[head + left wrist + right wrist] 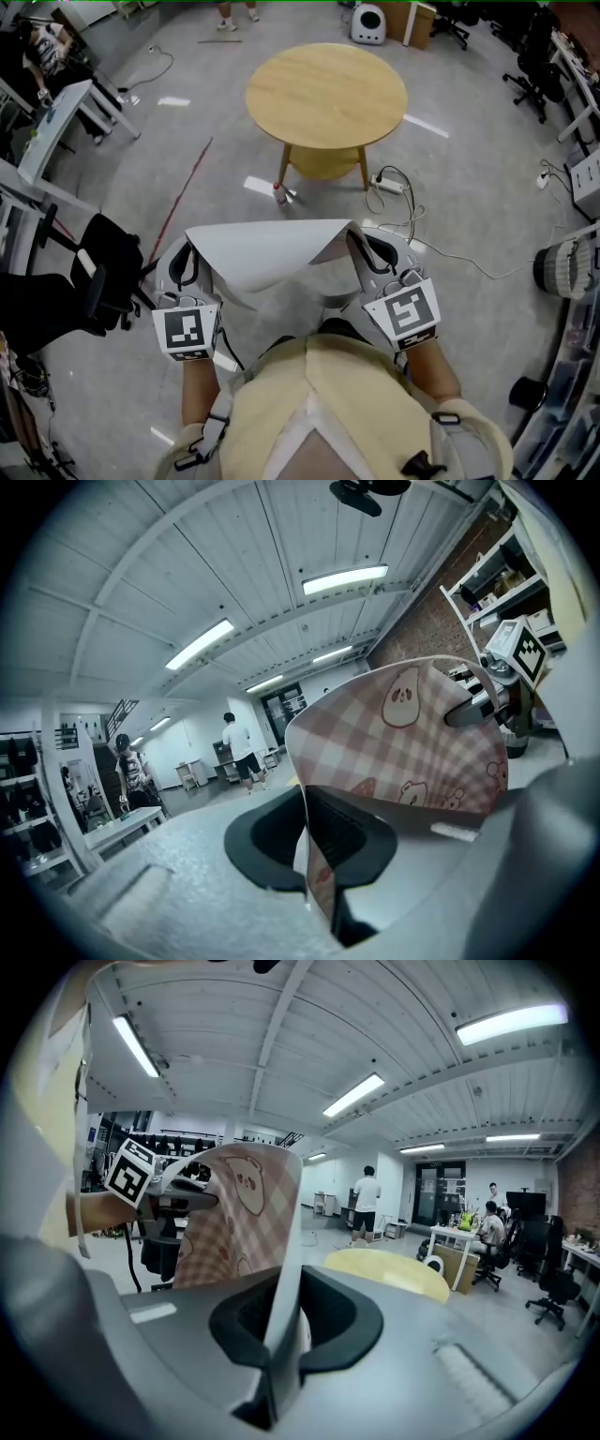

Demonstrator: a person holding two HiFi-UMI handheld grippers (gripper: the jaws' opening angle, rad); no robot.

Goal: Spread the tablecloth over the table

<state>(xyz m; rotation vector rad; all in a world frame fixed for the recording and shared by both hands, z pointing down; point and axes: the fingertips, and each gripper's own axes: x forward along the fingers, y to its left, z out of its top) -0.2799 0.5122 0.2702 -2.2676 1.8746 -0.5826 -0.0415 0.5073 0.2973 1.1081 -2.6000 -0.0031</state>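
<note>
Short of the round wooden table (326, 94), a checked tablecloth (267, 253) is held aloft between the left gripper (190, 267) and the right gripper (370, 255), each clamped on an edge.

Cream top (323, 398), prob. short-sleeved; grey grippers (193, 251) (356, 239) w/ marker cubes (187, 330) (405, 314).

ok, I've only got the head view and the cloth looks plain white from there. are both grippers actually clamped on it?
Observer: Yes for the left gripper. Its own view shows the jaws shut on an edge of the tablecloth.
Operator: and the right one?
Observer: Same. The right gripper has its jaws closed on a cloth edge that runs up between them.
Operator: any print on it?
Observer: Yes, the face turned away from your camera is pink check with cartoon animals.
</note>
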